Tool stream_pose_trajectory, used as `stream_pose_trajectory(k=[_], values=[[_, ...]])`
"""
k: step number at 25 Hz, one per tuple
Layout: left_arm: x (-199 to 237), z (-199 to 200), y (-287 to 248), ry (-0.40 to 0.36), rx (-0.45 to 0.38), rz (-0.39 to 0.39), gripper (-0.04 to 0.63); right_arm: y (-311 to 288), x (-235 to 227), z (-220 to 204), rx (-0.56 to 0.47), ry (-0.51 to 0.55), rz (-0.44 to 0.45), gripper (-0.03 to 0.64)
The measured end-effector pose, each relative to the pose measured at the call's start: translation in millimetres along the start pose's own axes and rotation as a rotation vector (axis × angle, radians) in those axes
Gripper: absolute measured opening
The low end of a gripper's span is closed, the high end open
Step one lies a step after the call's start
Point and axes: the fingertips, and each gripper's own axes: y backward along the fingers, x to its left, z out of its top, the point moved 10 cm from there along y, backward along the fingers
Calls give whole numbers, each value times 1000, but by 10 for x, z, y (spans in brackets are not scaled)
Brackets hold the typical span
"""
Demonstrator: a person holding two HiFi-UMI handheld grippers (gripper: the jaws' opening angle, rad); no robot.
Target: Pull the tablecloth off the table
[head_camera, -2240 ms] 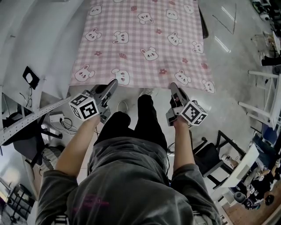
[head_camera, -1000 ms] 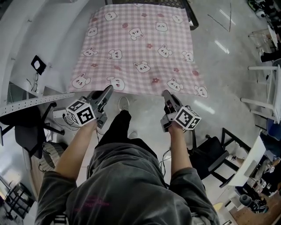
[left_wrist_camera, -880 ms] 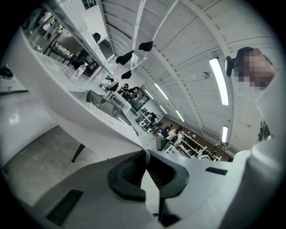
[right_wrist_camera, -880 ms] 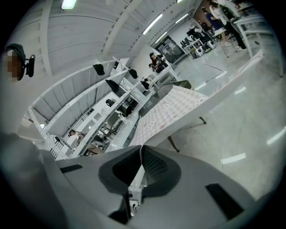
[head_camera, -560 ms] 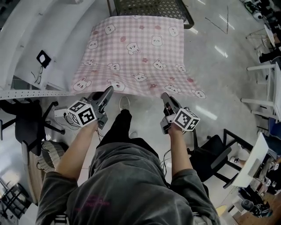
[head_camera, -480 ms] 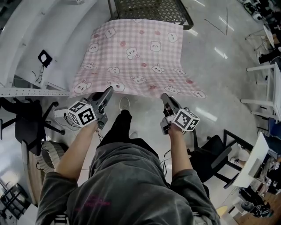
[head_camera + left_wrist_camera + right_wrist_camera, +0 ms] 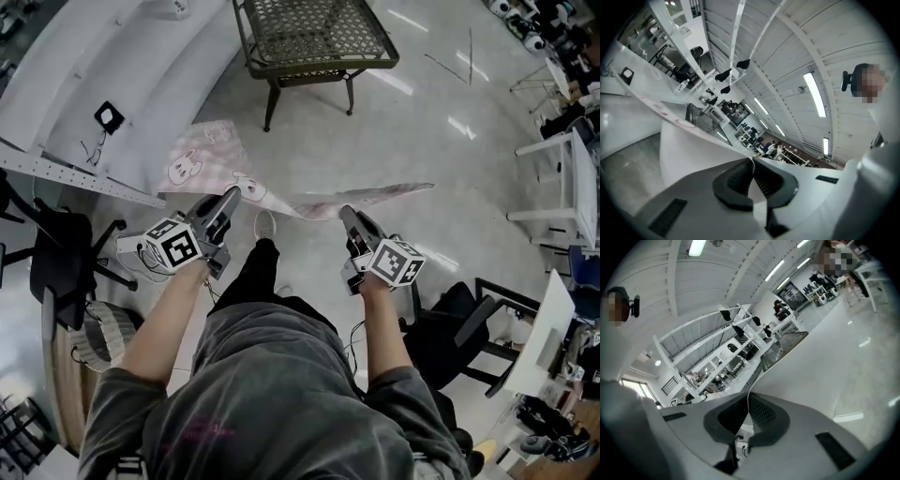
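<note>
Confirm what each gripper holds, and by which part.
Both hold the pink tablecloth by its near edge. The left gripper is shut on the left stretch and the right gripper on the right stretch. The cloth is clear of the table.

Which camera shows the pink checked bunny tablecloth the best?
The head view. There the pink checked bunny tablecloth shows its pattern, held clear of the dark mesh table by the left gripper and right gripper. Both gripper views show mostly its plain white underside stretching away from jaws shut on its edge.
</note>
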Motion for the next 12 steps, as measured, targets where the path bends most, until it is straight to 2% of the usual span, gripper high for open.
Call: stream_pose_trajectory(k=[4,12], values=[[-272,-33,202,-35,-17,-34,0,361,222,-100,-29,-1,15,6],[-707,-202,634,-46,-48,-54,0,876,561,-291,-65,7,58,6]])
